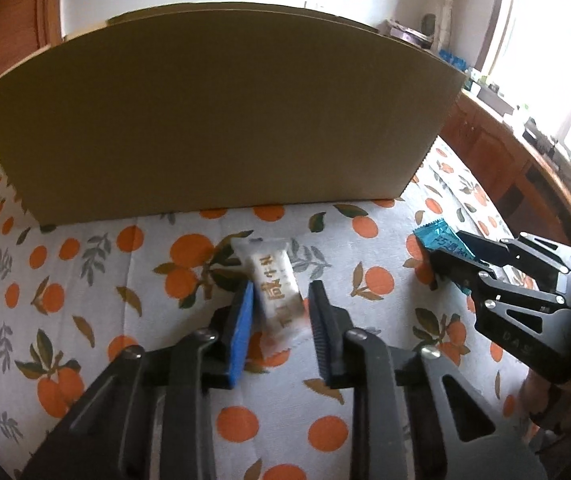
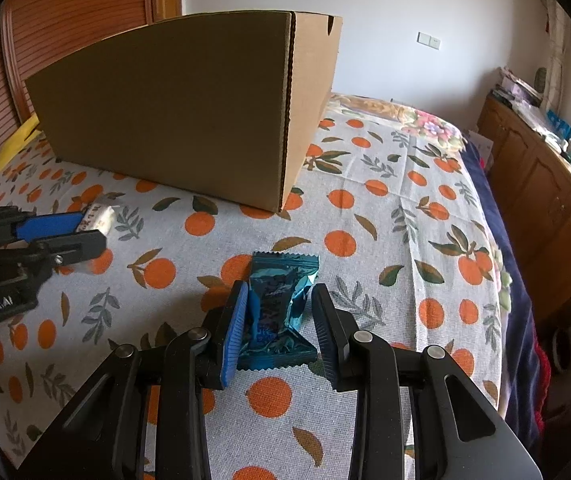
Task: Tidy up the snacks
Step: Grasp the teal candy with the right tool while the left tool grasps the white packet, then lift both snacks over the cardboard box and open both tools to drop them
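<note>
Pickup step: left gripper (image 1: 281, 300) nearly closed around the white wrapped candy (image 1: 275, 284), right gripper (image 2: 279, 312) pinching the teal foil snack packet (image 2: 277, 304); next, lift both over the brown cardboard box (image 2: 173, 108) at 12 o'clock.

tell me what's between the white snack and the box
Nothing: only bare orange-print cloth lies between the white snack and the box, clearest in the left wrist view.

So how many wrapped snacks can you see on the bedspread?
2. A white snack packet lies between the fingers of the left gripper; a teal snack packet lies between the fingers of the right gripper. More may be hidden behind or inside the cardboard box.
</note>
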`<state>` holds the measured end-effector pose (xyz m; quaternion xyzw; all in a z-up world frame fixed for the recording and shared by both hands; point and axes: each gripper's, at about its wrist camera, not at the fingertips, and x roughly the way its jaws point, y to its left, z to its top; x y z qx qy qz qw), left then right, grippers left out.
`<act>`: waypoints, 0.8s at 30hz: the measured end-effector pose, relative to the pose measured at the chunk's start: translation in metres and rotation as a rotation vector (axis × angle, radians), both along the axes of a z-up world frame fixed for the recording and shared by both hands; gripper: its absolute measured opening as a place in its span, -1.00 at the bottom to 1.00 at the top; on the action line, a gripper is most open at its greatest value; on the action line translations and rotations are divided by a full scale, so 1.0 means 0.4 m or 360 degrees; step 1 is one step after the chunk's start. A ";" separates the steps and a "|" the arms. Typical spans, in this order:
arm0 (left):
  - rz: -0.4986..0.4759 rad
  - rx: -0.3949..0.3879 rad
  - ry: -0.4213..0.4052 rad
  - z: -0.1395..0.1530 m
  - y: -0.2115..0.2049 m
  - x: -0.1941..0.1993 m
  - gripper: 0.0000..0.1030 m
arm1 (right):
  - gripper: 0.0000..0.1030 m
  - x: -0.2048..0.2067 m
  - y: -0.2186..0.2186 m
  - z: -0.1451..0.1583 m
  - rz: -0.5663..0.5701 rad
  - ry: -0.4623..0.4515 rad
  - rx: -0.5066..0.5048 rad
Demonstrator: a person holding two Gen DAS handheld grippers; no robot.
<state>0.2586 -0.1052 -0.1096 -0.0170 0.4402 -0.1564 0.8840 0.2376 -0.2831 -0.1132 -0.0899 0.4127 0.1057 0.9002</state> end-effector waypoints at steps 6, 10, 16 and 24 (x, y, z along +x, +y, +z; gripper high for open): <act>0.0001 -0.0006 -0.0001 0.004 0.045 -0.012 -0.62 | -0.37 0.000 -0.001 0.000 0.0000 0.0001 0.0002; 0.0000 0.0025 -0.0012 0.004 0.056 -0.024 -0.62 | -0.37 0.001 -0.001 0.000 -0.0001 0.0003 0.0009; -0.0039 0.0073 -0.0076 0.016 0.044 -0.049 -0.62 | -0.37 0.001 -0.001 0.000 -0.0001 0.0002 0.0008; -0.0085 0.0077 -0.0175 0.049 0.040 -0.086 -0.62 | -0.40 0.001 -0.007 0.003 -0.0013 -0.0008 0.0025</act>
